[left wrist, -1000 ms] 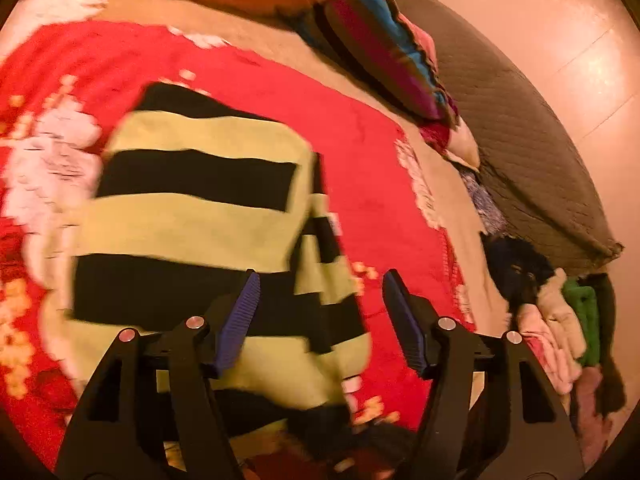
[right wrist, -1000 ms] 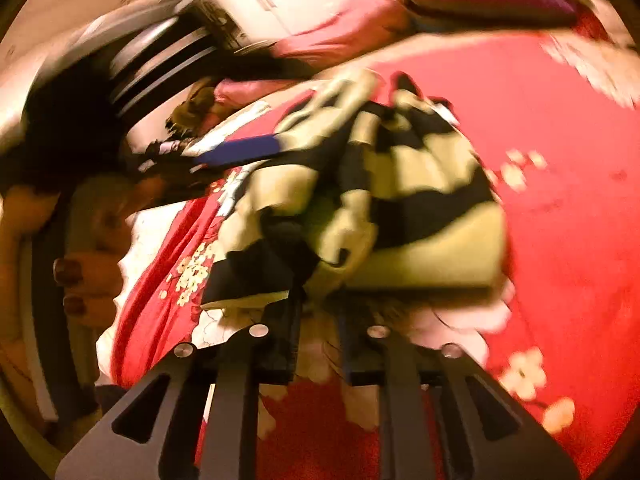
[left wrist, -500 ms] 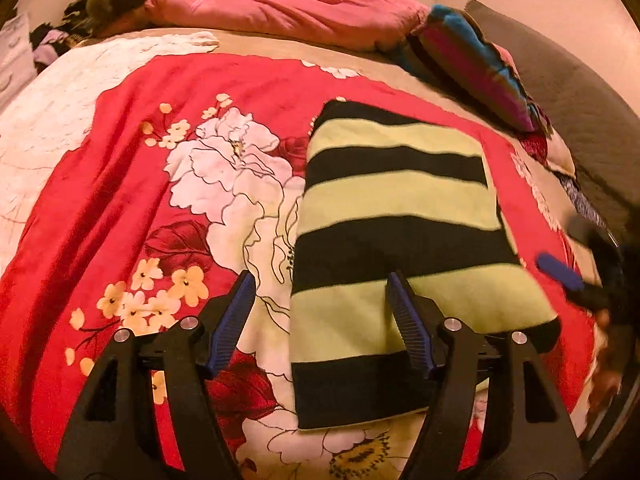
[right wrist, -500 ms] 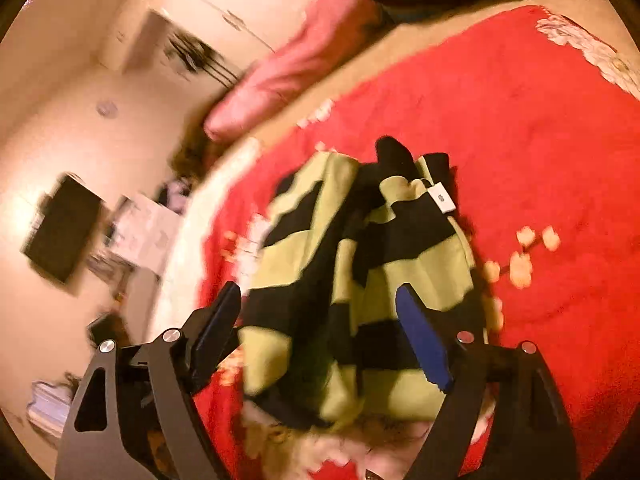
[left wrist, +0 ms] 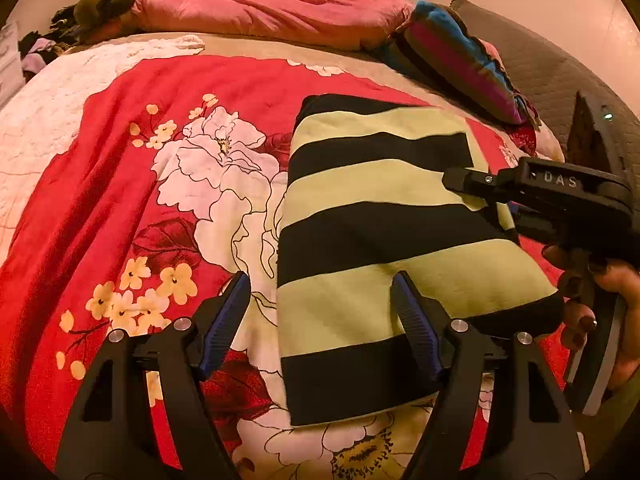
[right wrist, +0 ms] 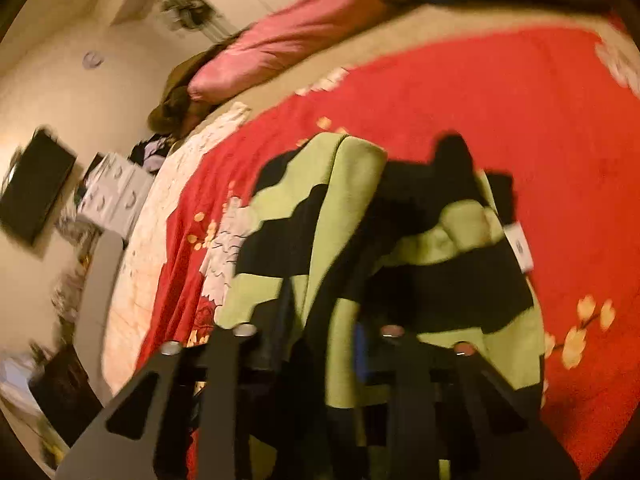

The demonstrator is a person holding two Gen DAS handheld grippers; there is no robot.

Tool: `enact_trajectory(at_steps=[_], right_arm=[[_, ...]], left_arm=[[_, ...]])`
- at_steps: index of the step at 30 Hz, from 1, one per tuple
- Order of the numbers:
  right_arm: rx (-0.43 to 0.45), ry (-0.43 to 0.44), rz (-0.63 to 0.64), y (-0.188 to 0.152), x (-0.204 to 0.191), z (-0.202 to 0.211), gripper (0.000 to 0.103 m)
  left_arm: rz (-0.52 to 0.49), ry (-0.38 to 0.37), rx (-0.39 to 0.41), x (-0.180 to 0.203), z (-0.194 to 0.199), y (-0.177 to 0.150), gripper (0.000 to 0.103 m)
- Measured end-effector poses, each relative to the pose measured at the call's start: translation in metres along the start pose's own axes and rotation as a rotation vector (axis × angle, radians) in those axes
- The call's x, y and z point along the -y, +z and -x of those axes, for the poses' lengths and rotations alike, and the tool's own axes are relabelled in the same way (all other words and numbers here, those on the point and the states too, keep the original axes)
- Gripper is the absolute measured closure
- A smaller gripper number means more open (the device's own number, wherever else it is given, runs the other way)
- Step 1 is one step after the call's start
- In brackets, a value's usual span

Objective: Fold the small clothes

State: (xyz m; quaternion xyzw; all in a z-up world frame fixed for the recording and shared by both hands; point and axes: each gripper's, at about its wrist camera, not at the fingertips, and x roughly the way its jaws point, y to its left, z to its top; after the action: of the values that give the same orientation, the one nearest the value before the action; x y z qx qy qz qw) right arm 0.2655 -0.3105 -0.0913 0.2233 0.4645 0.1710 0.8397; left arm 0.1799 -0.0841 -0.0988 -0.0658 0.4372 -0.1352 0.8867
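Bed: red floral blanket (left wrist: 120, 184); pink pillow (left wrist: 272, 12) | striped top (left wrist: 380, 216) folded

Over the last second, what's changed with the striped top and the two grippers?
The striped top went from a rumpled bundle gripped by the right gripper to a flat folded rectangle. The right gripper let go, opened wide, and is now closing on the top's right edge. The left gripper swung round to the top's near end, empty, jaws opening. The red floral bedspread and pink pillow stayed put.
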Motion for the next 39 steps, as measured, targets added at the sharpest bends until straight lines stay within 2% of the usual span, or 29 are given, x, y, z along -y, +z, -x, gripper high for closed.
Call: enact_trajectory(at_steps=[4,8,11,14,20,22,25,27,31,33,39], right_arm=[[0.086,0.016,0.165,0.0,-0.032,0.029,0.087],[0.108,-0.007,0.225,0.008,-0.04,0.046,0.088],[0.123,-0.069,0.243,0.016,-0.028,0.057,0.088],[0.111,-0.109,0.185,0.02,0.002,0.062,0.088],[0.038,-0.253,0.155,0.0,0.042,0.03,0.088],[0.042,-0.272,0.152,-0.006,0.047,0.027,0.086],[0.059,-0.319,0.174,-0.01,0.046,0.026,0.076],[0.081,-0.319,0.176,-0.011,0.042,0.035,0.068],[0.159,-0.318,0.192,-0.015,0.034,0.066,0.067],[0.179,-0.272,0.204,-0.022,0.026,0.082,0.067],[0.114,-0.2,0.253,-0.052,0.015,0.085,0.067]], left_arm=[[0.002,-0.019,0.025,0.003,0.009,0.004,0.038],[0.005,-0.052,0.048,0.008,0.019,0.009,0.035],[-0.011,-0.052,0.05,0.014,0.02,0.008,0.035],[-0.025,-0.049,0.038,0.018,0.016,0.006,0.035],[-0.032,-0.039,0.018,0.016,0.009,0.003,0.035],[-0.031,-0.033,0.015,0.016,0.008,0.002,0.035],[-0.03,-0.028,0.009,0.014,0.007,0.001,0.035],[-0.03,-0.027,0.01,0.014,0.007,0.001,0.035],[-0.038,-0.023,0.02,0.015,0.009,0.002,0.035],[-0.042,-0.02,0.018,0.016,0.009,0.002,0.035],[-0.037,-0.003,-0.003,0.013,0.004,0.0,0.033]])
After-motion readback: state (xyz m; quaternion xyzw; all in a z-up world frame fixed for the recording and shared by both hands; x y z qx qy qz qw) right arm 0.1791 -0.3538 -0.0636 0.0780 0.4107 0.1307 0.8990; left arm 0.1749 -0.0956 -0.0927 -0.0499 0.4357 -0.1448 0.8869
